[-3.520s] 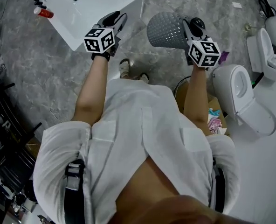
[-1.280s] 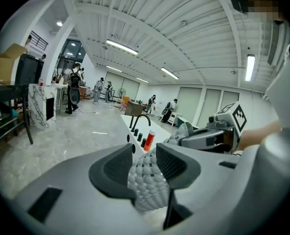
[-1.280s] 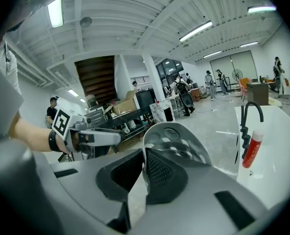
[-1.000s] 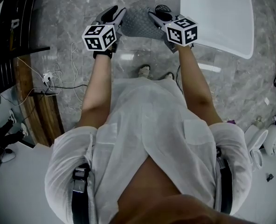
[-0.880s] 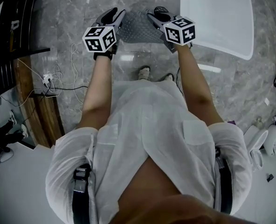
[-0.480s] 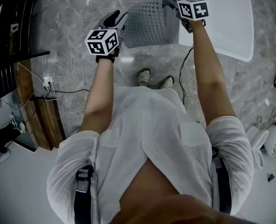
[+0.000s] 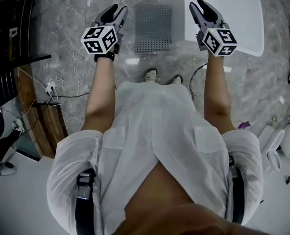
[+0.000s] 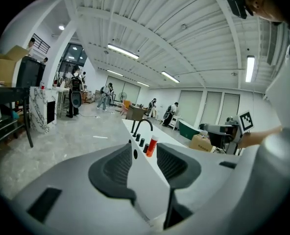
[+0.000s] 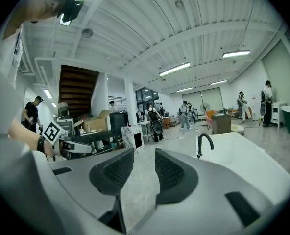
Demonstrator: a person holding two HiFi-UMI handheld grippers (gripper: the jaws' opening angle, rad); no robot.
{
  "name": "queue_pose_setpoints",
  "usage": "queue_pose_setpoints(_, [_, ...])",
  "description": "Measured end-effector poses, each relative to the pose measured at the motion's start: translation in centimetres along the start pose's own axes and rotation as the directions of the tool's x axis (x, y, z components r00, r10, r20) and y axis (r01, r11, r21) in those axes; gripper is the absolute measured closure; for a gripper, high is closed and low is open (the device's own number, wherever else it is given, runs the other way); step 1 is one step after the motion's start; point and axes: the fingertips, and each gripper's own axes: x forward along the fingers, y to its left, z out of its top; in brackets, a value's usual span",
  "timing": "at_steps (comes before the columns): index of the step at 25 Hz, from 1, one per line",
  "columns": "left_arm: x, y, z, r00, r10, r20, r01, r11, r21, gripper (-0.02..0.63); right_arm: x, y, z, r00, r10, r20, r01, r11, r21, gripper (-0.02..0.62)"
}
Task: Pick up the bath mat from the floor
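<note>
The bath mat (image 7: 153,27), a grey perforated rectangle, lies flat on the grey marble floor ahead of the person's feet (image 7: 152,75). My left gripper (image 7: 116,8) hovers to its left, open and empty, and the left gripper view shows a clear gap between its jaws (image 8: 144,155). My right gripper (image 7: 198,5) hovers to the mat's right, over the tub's edge. Its jaws are closing with nothing between them (image 9: 144,160). Neither gripper touches the mat.
A white bathtub (image 7: 233,13) with a black faucet (image 9: 204,143) and a red bottle (image 8: 151,146) stands at the right. Cables and a power strip (image 7: 49,87) lie on the floor at the left beside dark shelving (image 7: 8,33). People stand farther off in the hall.
A second ago both grippers held the mat up between them. The right gripper swung it outward, the mat dropped flat onto the floor, and both grippers have moved apart, empty.
</note>
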Motion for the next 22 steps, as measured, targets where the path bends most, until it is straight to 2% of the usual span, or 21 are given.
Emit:
queue_pose_setpoints(9, [-2.2,-1.4,1.9,0.998,-0.014,0.053,0.013,1.0,0.022,0.445,-5.8,0.5,2.0,0.99,-0.111,0.083,0.115,0.992,-0.042,0.442])
queue_pose_setpoints(12, [-3.3,-2.2,2.5,0.997,-0.018,0.074,0.014,0.999,0.043,0.445,-8.0,0.3,2.6,0.979,-0.172,0.113,0.182,0.979,-0.087,0.47])
queue_pose_setpoints(16, [-5.2,-3.0,4.2,0.99,-0.014,0.14,0.004,0.998,0.066,0.453,-11.0,-0.3,3.8,0.962,-0.23,0.149,0.247,0.963,-0.106,0.499])
queue_pose_setpoints(22, [-8.8,-3.4,7.8,0.968,-0.006,0.249,-0.028,0.991,0.133,0.499,-15.6,-0.9,5.0,0.952,-0.259,0.163,0.28,0.952,-0.121,0.545])
